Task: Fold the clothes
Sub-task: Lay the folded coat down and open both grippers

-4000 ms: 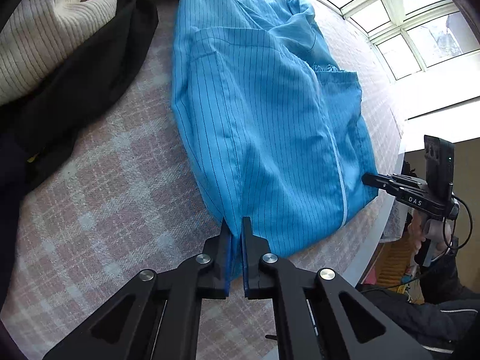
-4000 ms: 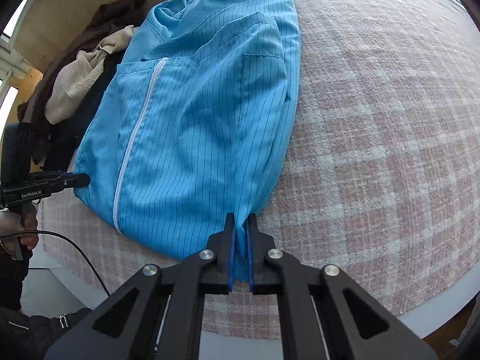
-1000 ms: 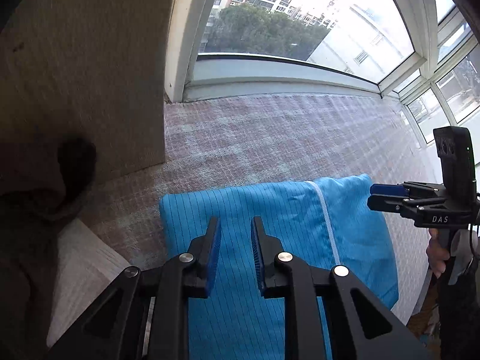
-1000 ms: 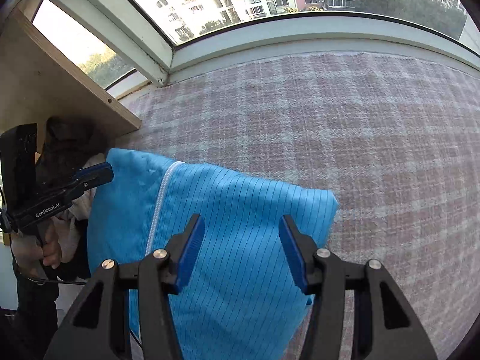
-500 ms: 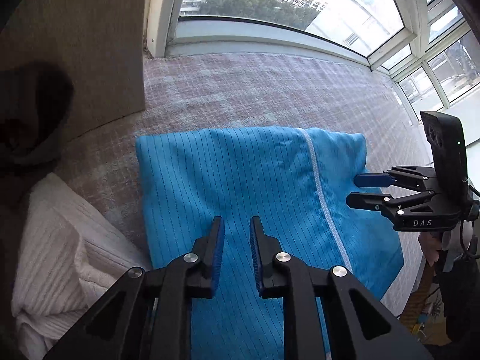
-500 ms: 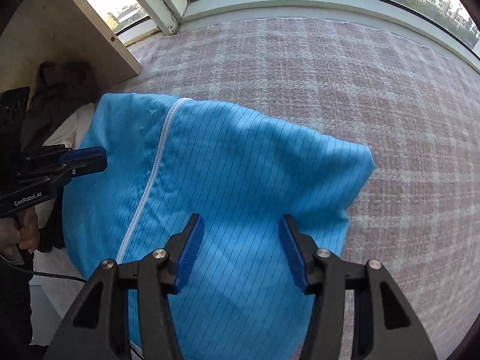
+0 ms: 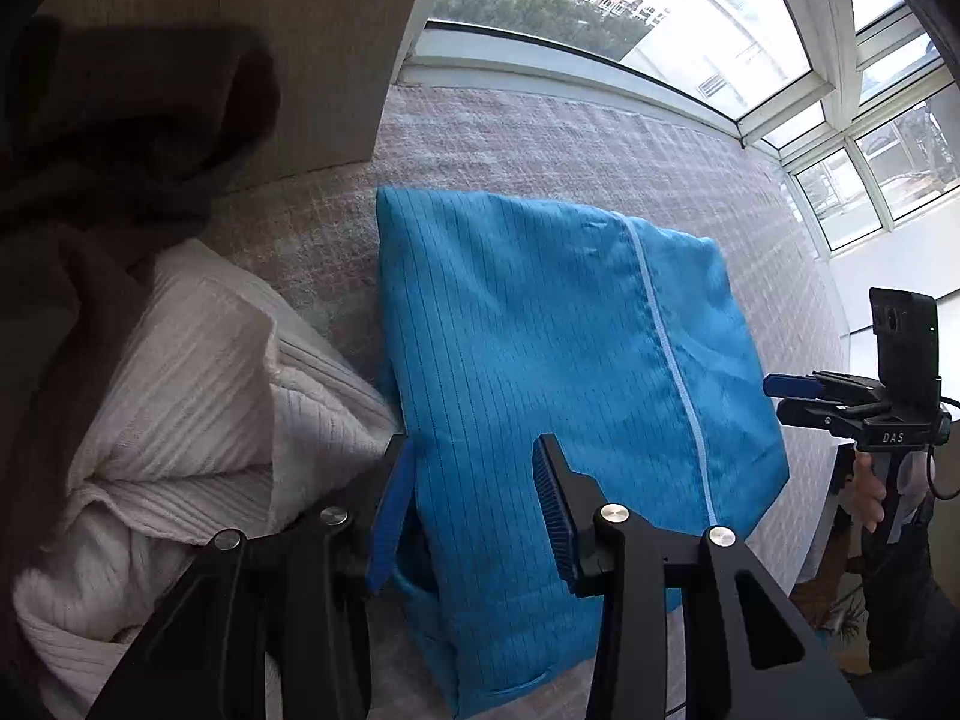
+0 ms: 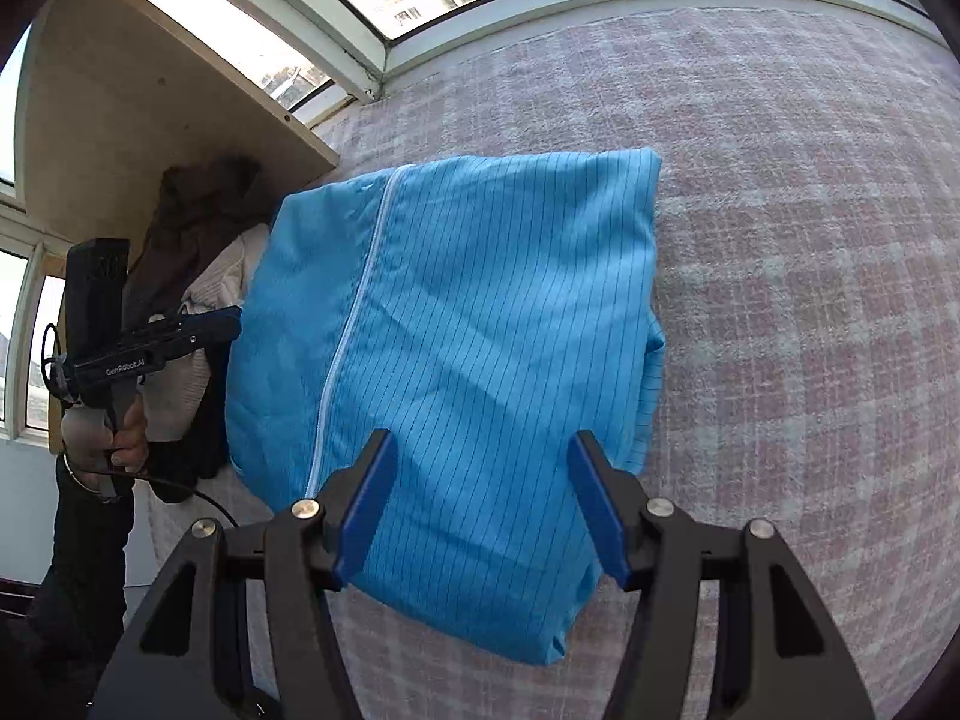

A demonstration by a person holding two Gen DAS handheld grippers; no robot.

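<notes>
We hover both grippers, left gripper [image 7: 474, 510] and right gripper [image 8: 483, 510], jaws just opening and empty, over the near edge of the folded blue jacket [image 8: 468, 324], its zipper running away from us.

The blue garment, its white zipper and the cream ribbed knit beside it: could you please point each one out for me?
blue garment [image 8: 492, 312]: right wrist view, middle of the folded top panel.
white zipper [image 8: 354, 306]: right wrist view, midway along its length.
cream ribbed knit [image 7: 198, 372]: left wrist view, its ribbed upper surface.
</notes>
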